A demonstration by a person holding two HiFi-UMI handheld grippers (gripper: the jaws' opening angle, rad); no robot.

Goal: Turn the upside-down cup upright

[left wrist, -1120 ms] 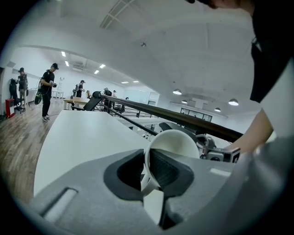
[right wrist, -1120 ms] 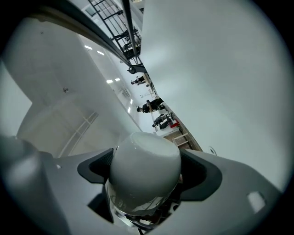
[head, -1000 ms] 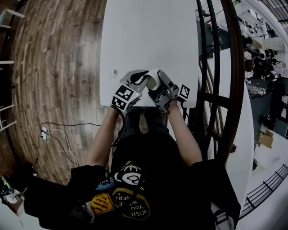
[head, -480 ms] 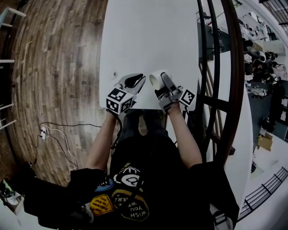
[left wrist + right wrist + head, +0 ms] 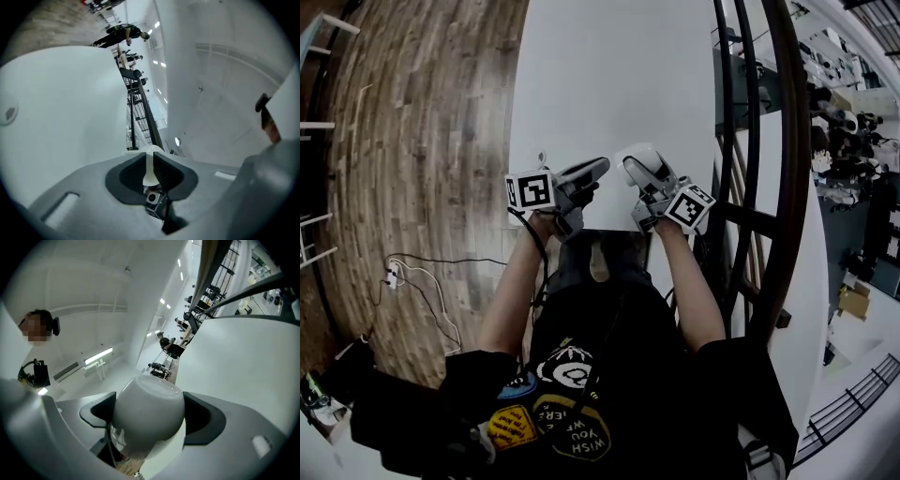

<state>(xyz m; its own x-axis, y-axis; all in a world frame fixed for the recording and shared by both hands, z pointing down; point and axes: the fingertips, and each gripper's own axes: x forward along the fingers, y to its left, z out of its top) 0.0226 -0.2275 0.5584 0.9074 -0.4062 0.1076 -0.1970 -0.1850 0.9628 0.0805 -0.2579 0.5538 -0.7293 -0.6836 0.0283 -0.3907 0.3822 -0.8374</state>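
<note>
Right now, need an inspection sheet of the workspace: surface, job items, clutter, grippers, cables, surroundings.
Surface: white table, only a small round fitting seen near its left edge.
Job's things: white cup, clamped side-on, not yet standing upright.
Clutter: nothing seen.
Grippers: right gripper has its jaws shut on the cup. Left gripper is apart from the cup, jaws nearly together, with a thin white sliver between them that I can't identify.
Cables: white plug and leads on the floor, to the person's left.
Surroundings: wood floor; dark railing right of the table.
</note>
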